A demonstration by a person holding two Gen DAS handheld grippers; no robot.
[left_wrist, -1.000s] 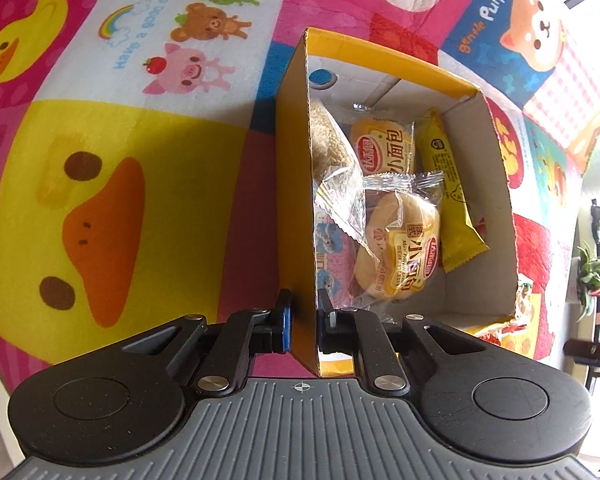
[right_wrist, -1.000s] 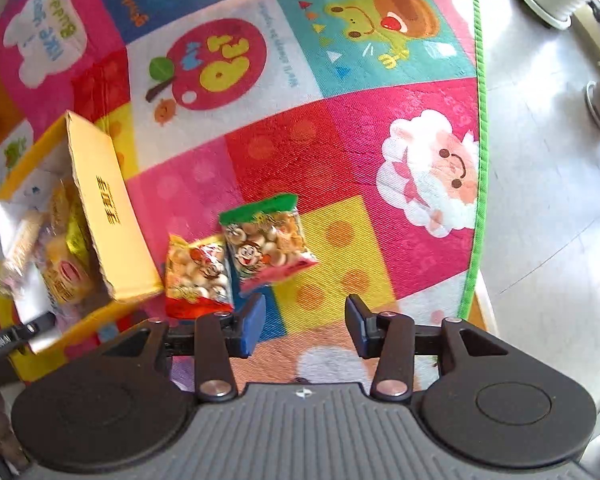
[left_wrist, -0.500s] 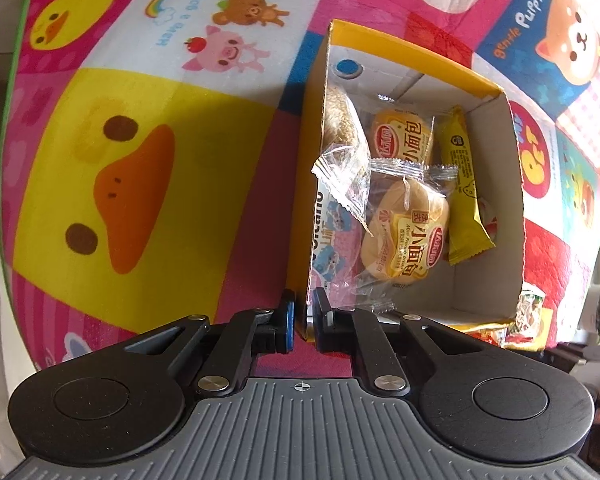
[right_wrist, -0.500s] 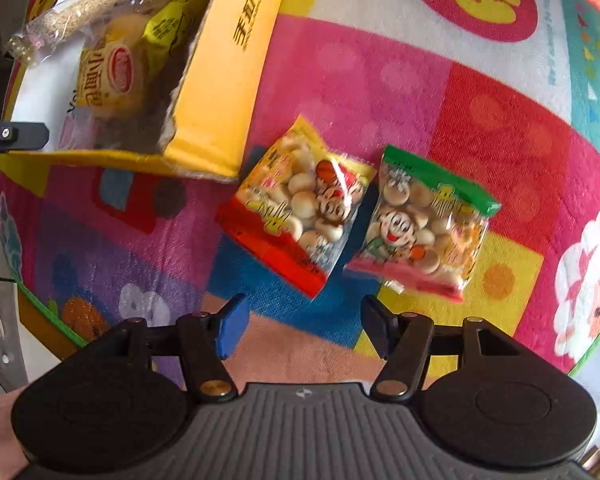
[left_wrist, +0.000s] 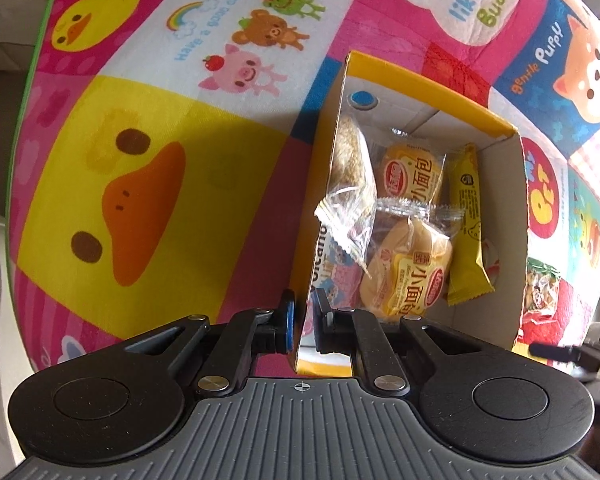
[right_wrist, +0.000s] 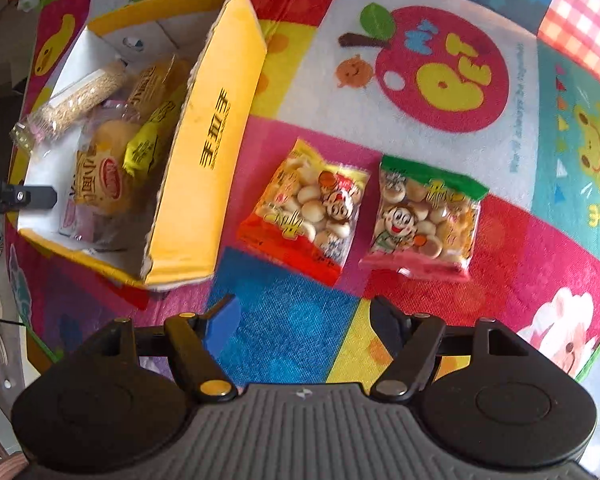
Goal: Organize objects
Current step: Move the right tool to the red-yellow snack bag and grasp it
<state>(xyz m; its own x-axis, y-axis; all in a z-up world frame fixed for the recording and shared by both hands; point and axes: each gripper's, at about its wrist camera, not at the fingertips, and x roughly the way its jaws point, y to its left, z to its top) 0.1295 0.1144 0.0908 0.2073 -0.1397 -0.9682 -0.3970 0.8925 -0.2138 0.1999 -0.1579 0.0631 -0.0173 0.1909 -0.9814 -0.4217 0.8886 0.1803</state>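
Observation:
A yellow cardboard box [left_wrist: 320, 176] stands on the play mat; it also shows in the right wrist view [right_wrist: 208, 148]. It holds two bun packets [left_wrist: 410, 276], a yellow bar [left_wrist: 466, 220] and a clear sesame packet [left_wrist: 350, 184]. My left gripper [left_wrist: 303, 320] is shut on the box's near left wall. Two biscuit packets lie on the mat right of the box: an orange one [right_wrist: 312, 212] and a green-topped one [right_wrist: 424, 220]. My right gripper [right_wrist: 304, 320] is open and empty, hovering just short of them.
The colourful cartoon play mat [right_wrist: 440, 76] spreads all around. Its green edge [left_wrist: 28, 80] meets bare floor at the left. The left gripper's finger [right_wrist: 24, 196] shows at the box's far wall in the right wrist view.
The right gripper has swung over and drawn nearer to the two biscuit packets, opening wider. The left gripper has kept its hold on the box wall while its view pulled back.

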